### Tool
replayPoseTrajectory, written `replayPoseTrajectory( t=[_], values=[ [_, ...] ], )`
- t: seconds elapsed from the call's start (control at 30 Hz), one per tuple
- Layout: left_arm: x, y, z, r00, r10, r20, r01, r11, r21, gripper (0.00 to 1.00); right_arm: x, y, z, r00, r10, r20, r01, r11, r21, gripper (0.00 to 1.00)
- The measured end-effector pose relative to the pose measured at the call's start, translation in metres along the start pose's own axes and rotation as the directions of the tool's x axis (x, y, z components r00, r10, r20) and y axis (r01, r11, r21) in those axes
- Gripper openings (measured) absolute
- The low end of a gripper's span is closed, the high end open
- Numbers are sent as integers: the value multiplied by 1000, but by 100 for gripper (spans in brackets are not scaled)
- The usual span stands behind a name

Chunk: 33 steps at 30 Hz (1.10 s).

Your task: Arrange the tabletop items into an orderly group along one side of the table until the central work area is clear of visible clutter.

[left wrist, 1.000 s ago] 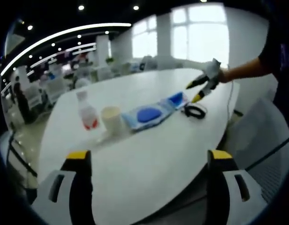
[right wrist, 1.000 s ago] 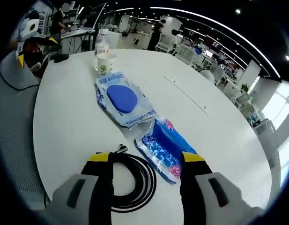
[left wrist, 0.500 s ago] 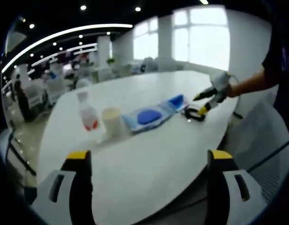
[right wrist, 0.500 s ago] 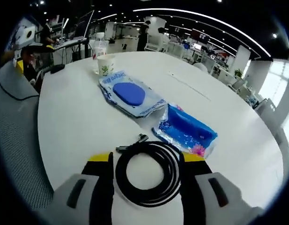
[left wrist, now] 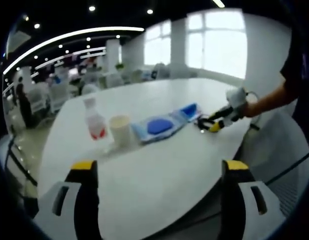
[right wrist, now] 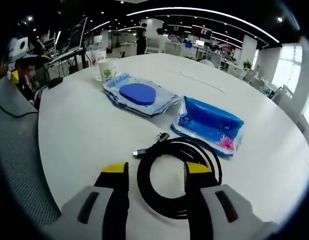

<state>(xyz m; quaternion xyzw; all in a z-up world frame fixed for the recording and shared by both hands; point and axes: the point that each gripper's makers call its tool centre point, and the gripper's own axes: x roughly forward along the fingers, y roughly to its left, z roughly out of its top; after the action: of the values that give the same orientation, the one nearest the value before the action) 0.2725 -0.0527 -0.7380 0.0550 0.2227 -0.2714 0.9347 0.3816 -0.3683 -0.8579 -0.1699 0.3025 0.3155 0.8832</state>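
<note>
Right tool (right wrist: 155, 172): spread, jaws straddling the coiled black cable (right wrist: 179, 176) on the tabletop (right wrist: 84, 130).
Left tool (left wrist: 157, 172): spread, empty.
Advice: pinch several loops together.

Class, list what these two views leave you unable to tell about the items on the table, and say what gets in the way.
- Coiled cable, right gripper view: its near part is hidden behind the right gripper, so contact is unclear.
- Cup print and bottle label, right gripper view: too small and far to read.
- Cable in the left gripper view: too small and blurred to make out.
</note>
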Motion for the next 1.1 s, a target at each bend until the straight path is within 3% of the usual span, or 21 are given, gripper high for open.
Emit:
replayPoseTrajectory(
  t=[0.53, 0.97, 1.1],
  values=[
    [0, -4, -1, 1000, -3, -16, 3, 1000, 6, 98, 9, 14, -8, 1000, 29, -9, -29, 999, -22, 11],
    [-1, -7, 1, 1000, -8, -18, 8, 1000, 9, 97, 7, 10, -7, 1000, -2, -8, 2, 1000, -16, 5],
    [-1, -6, 2, 1000, -5, -14, 6, 1000, 8, 97, 1, 6, 1, 999, -30, 12, 30, 1000, 0, 4]
  ],
)
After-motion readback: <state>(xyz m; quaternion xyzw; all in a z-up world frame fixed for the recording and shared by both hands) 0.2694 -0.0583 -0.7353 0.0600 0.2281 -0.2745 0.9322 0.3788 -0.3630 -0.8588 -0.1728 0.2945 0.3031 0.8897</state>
